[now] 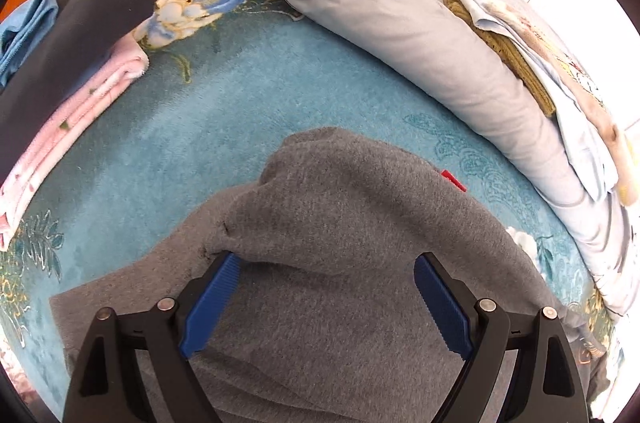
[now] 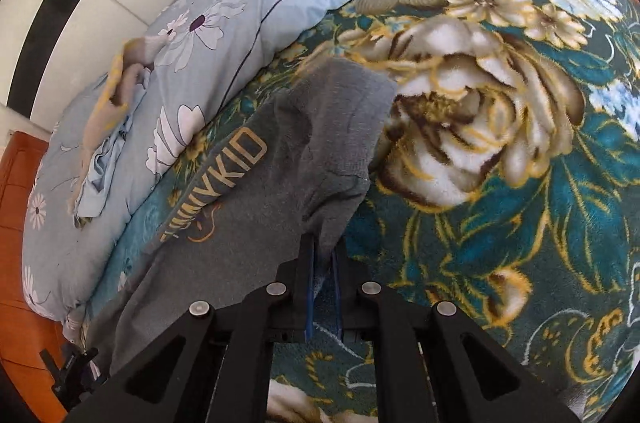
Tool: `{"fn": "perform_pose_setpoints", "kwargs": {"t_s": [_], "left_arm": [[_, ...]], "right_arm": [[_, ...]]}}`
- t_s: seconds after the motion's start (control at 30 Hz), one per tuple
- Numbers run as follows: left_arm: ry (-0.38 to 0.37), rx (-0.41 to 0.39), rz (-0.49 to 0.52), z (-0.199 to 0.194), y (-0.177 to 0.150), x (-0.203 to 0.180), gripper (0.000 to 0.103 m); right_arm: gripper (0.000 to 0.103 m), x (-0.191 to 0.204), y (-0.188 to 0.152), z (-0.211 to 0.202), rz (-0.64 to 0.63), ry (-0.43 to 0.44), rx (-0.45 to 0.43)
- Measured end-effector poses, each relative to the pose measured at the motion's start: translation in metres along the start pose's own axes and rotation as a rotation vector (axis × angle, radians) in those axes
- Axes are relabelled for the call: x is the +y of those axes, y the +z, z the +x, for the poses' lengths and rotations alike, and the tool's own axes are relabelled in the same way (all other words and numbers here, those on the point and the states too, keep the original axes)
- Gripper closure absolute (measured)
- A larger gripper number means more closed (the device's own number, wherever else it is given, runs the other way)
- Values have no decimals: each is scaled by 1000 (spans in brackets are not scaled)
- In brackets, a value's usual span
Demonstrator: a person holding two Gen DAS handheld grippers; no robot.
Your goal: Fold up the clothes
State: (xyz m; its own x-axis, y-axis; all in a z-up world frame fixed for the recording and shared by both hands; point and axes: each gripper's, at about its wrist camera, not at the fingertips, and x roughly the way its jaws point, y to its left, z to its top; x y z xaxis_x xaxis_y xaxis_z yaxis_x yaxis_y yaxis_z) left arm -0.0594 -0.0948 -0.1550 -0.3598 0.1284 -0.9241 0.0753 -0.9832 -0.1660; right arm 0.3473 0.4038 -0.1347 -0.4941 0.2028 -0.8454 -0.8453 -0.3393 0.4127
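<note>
Grey fleece fills the bottom of the left wrist view: a soft, nappy grey sweater (image 1: 340, 207) lies rumpled on the bed, humped into a rounded fold with a small red tag (image 1: 454, 180) at its right edge. Over it the left claw (image 1: 326, 265) stands wide apart, its ribbed blue pads (image 1: 212, 307) clear of each other; the left tip touches a crease in the fabric and nothing is clamped. On the far left sits a stack of folded clothes (image 1: 76, 63), a dark grey piece over fluffy pink ones, with a light blue garment beside them. Beneath everything spreads a plush teal blanket (image 1: 224, 95) with a floral pattern. To the right a smooth pale blue quilt (image 1: 400, 23) is bunched into a long roll, with an olive knitted piece (image 1: 500, 39) and other crumpled clothes on top. In the right wrist view, that quilt, printed with white daisies, lies along the left. Next to it the same sweater (image 2: 260, 191), lettered in gold, is drawn up in a hanging fold. The right claw (image 2: 324, 263) has its blue pads nearly together, pinching a thin edge of that fold. Right of it the blanket shows large cream and gold flowers on dark teal.
</note>
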Motion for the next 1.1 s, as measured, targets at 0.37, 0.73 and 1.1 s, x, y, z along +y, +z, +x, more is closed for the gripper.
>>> {"fn": "perform_pose_setpoints", "kwargs": {"t_s": [0.37,0.73,1.1], "left_arm": [[-11,-33,-67,-13,-4,6,12],[-65,-77,0,-30,-6,-5,12],[-202,19,-124,-24,26,51,12]], "right_arm": [[59,-52,50,22,217,-18,-9],[94,-15,69,20,117,105,-36],[92,-41,79,9,100,-43,-54]]}}
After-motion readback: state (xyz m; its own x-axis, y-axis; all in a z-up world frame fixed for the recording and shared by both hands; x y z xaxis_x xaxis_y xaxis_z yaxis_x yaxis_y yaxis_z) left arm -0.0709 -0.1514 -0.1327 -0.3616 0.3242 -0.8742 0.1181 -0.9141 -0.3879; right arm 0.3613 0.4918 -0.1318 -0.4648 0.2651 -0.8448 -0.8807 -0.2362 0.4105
